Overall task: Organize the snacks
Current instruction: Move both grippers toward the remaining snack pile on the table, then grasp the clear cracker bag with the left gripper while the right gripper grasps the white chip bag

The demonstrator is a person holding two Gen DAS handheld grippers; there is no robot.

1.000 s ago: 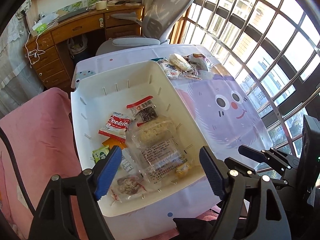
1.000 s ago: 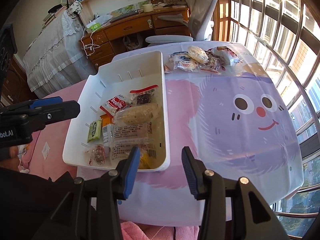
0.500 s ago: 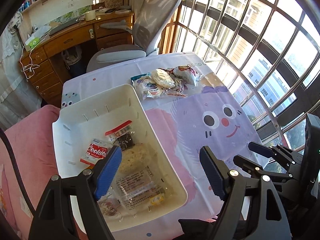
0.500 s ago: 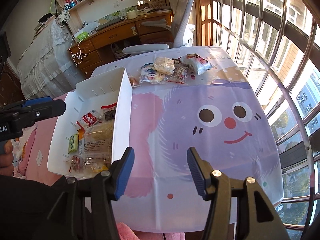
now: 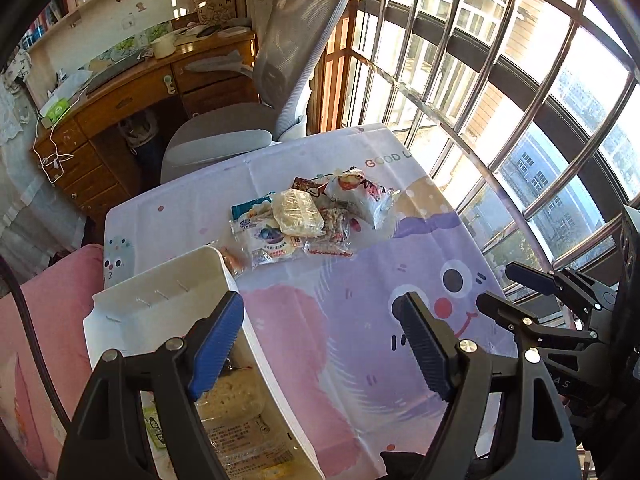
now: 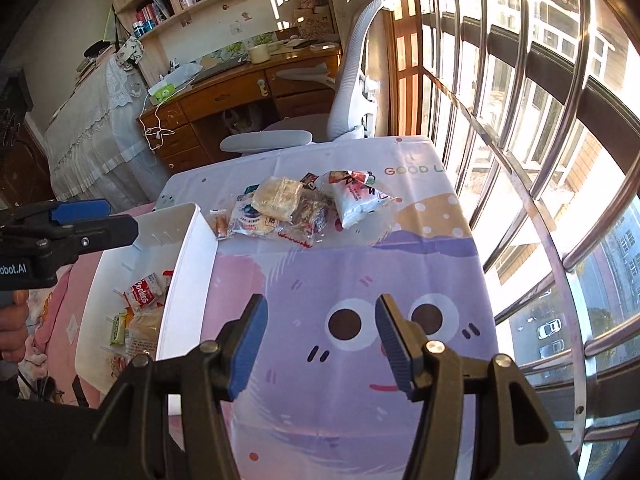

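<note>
Sunlit study with barred windows: a table (image 6: 400,264) under a purple cartoon-face cloth holds loose snacks and a white bin.

Snack packets (image 6: 304,204) lie heaped at the table's far end, just beyond the white bin (image 6: 188,264), which holds more packets. Left claw (image 5: 320,344) hangs wide and empty over the bin's edge; right claw (image 6: 318,344), just widened, hovers empty above the cloth.

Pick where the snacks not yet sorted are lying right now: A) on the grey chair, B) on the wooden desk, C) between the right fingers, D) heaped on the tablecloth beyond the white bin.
D: the loose packets sit in a heap on the tablecloth, past the far end of the white bin, and nothing is between the fingers of either gripper.
</note>
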